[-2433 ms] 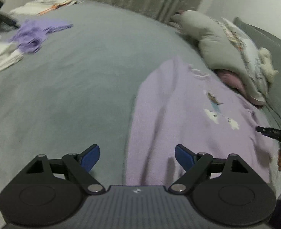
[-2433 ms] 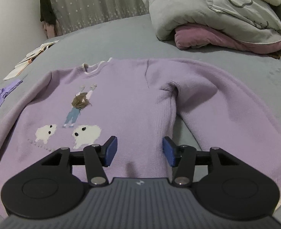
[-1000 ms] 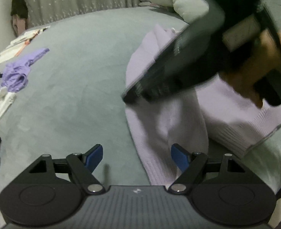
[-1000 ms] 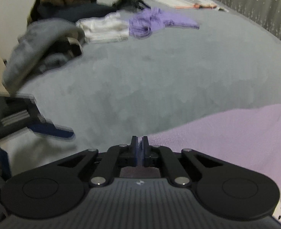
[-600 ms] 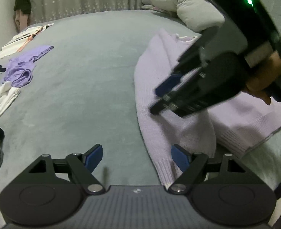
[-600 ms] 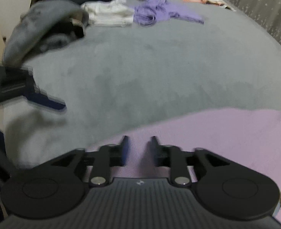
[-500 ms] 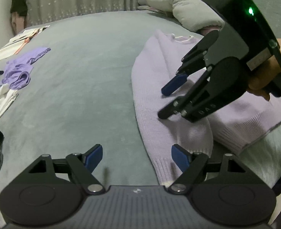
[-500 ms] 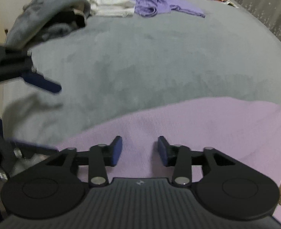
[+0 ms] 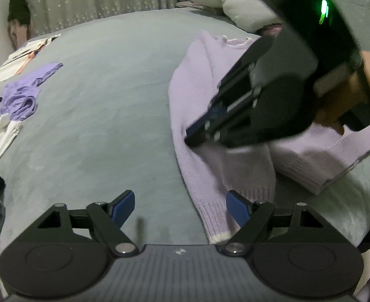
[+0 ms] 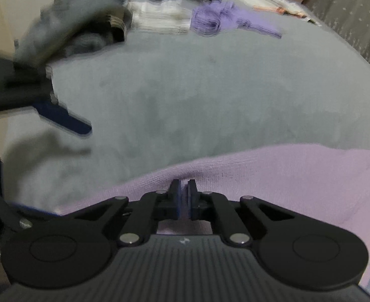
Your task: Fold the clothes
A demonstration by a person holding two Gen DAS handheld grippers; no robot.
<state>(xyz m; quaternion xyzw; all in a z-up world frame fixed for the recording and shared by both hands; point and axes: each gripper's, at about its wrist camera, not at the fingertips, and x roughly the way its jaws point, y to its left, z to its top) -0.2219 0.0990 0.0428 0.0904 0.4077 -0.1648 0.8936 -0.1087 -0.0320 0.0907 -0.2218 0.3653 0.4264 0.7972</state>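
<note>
Left wrist view
- Your left gripper (image 9: 180, 205): its blue fingers (image 9: 124, 205) stand wide apart with nothing between them, hovering over the grey bed (image 9: 109, 115) just beside the sleeve cuff.
- Lilac sweater (image 9: 235, 166): it lies on the right side of the bed, collar toward the far pillows; one sleeve runs down toward you and its cuff (image 9: 216, 226) ends just inside your right-hand finger.
- Your right gripper (image 9: 200, 136): it reaches in from the right, held in a hand (image 9: 356, 93), tips down on the sleeve's upper part; its jaws have just been closing and now sit together on the knit.
- Pillows (image 9: 237, 7): piled at the far right corner of the bed.
- Purple garment (image 9: 24, 98): crumpled near the left edge, with a white garment (image 9: 1, 138) just below it.
- Papers (image 9: 26, 52): at the far left corner.

Right wrist view
- Your right gripper (image 10: 183, 193): fingers (image 10: 175, 196) pinched narrow, a fold of the lilac sweater (image 10: 273, 176) caught between the pads.
- Sweater's place: across the lower right, its edge curving over the bed (image 10: 197, 95).
- Your left gripper (image 10: 61, 119): blurred at the left edge, one blue finger showing.
- Far edge of the bed: a grey garment heap (image 10: 71, 32), a white garment (image 10: 159, 17), a purple garment (image 10: 217, 20), all blurred.
</note>
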